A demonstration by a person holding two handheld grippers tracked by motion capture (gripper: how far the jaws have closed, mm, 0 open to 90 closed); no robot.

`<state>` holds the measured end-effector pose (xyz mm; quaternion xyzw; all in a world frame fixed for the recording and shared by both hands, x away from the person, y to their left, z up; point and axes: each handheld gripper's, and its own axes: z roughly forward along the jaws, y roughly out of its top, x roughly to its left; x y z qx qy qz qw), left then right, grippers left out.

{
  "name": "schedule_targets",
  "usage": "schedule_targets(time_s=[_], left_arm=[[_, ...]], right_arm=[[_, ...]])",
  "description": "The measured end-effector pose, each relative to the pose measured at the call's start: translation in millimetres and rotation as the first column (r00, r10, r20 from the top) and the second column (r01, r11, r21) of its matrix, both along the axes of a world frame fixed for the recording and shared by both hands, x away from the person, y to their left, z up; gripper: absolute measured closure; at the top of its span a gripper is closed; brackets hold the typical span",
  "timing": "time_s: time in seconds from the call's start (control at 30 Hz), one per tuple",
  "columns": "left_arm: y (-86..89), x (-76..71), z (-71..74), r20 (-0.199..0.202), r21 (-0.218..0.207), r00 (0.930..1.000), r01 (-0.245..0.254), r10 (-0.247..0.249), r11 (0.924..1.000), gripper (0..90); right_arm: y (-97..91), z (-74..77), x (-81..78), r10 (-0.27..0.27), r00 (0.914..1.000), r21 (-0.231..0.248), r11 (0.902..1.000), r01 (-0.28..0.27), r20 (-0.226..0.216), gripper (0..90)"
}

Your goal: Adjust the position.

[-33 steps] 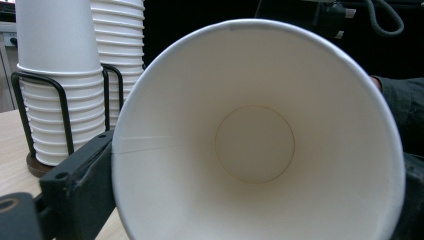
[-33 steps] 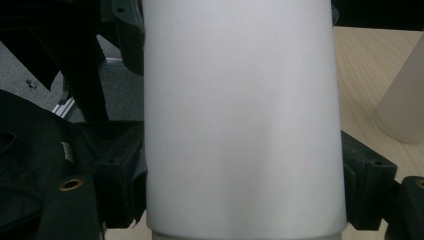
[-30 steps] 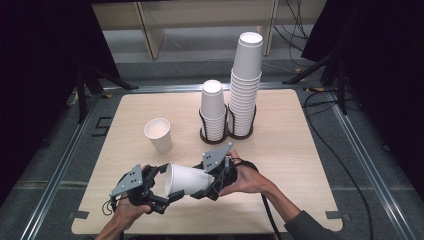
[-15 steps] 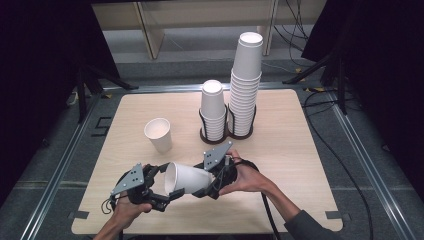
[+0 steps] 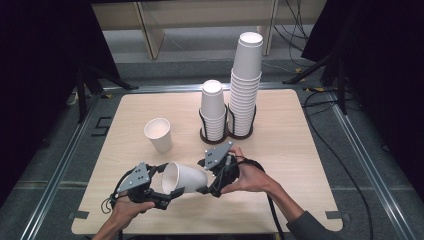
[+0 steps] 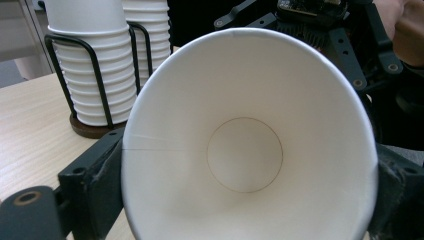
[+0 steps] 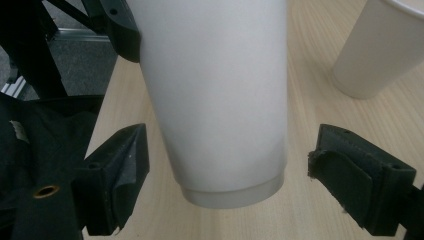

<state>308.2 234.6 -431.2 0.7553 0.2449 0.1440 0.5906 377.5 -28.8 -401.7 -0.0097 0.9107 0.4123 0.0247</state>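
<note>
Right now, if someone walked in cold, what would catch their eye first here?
Probably the white paper cup held on its side above the table's near edge, the left gripper shut on its rim while the right gripper stands open around its base. Behind it, two cup stacks rise from a black wire holder.

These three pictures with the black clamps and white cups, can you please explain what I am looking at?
A person sits at a light wooden table and holds a black two-jaw hand tool, a gripper, in each hand. The high view looks down from above; the two other pictures come from a camera on each gripper.

The left gripper has just closed its jaws on the rim end of a white paper cup lying sideways; its camera looks into the cup. The right gripper is at the cup's base, jaws open, apart from it.

On the table: one upright white paper cup and two stacks of white cups in a black wire holder.
</note>
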Motion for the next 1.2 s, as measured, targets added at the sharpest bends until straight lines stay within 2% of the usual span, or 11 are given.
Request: schedule_targets(time_s=[0.37, 0.63, 0.7, 0.73, 0.77, 0.87, 0.9, 0.97, 1.03, 1.1, 1.2], left_arm=[[-8.5, -3.0, 2.0, -0.010, 0.129, 0.9999, 0.008, -0.007, 0.9916, 9.0], [-10.6, -4.6, 4.6, -0.004, 0.147, 0.9998, 0.022, -0.021, 0.9889, 8.9], [-11.9, -4.5, 3.6, -0.005, 0.115, 0.9996, 0.029, -0.029, 0.9929, 8.8], [-11.2, -5.1, 4.7, -0.008, 0.130, 0.9996, 0.027, -0.026, 0.9911, 8.8], [-11.3, -5.3, 4.8, -0.008, 0.130, 0.9995, 0.032, -0.031, 0.9910, 8.5], [-10.7, -5.0, 4.5, -0.006, 0.107, 0.9993, 0.037, -0.036, 0.9936, 7.3], [-8.5, -4.2, 3.6, 0.001, 0.055, 0.9991, 0.041, -0.041, 0.9976, 6.6], [-6.5, -3.2, 2.8, 0.006, -0.007, 0.9995, 0.032, -0.032, 0.9995, 5.7], [-5.0, -3.6, 3.0, -0.002, -0.023, 0.9997, 0.023, -0.023, 0.9995, 4.5], [-3.6, -2.5, 0.8, -0.010, -0.075, 0.9999, 0.003, -0.004, 0.9972, 1.1], [-1.0, -0.5, -3.2, -0.030, -0.165, 0.9995, -0.007, 0.002, 0.9863, 2.1]], right_arm=[[22.3, -9.4, -11.5, 0.041, 0.9975, -0.078, 0.9963, -0.037, 0.058, 15.8], [28.7, -13.6, -12.8, 0.053, 0.9962, -0.085, 0.9952, -0.048, 0.069, 15.9], [30.0, -15.3, -12.6, 0.060, 0.9959, -0.081, 0.9952, -0.054, 0.067, 16.1], [30.4, -15.9, -12.3, 0.059, 0.9956, -0.083, 0.9952, -0.052, 0.073, 16.4], [31.1, -16.7, -14.0, 0.059, 0.9977, -0.069, 0.9960, -0.056, 0.033, 18.4], [32.0, -18.7, -12.0, 0.075, 0.9957, -0.056, 0.9958, -0.072, 0.054, 20.2], [31.1, -17.5, -14.1, 0.067, 0.9975, -0.038, 0.9971, -0.066, 0.022, 20.4], [29.4, -16.6, -11.4, 0.069, 0.9972, -0.008, 0.9976, -0.069, 0.030, 20.4], [27.5, -15.0, -10.9, 0.063, 0.9979, 0.035, 0.9974, -0.063, -0.011, 20.5], [25.0, -14.1, -9.2, 0.055, 0.9982, 0.069, 0.9962, -0.053, -0.024, 20.5], [22.8, -14.2, -7.0, 0.045, 0.9980, 0.106, 0.9935, -0.040, -0.045, 20.6]])
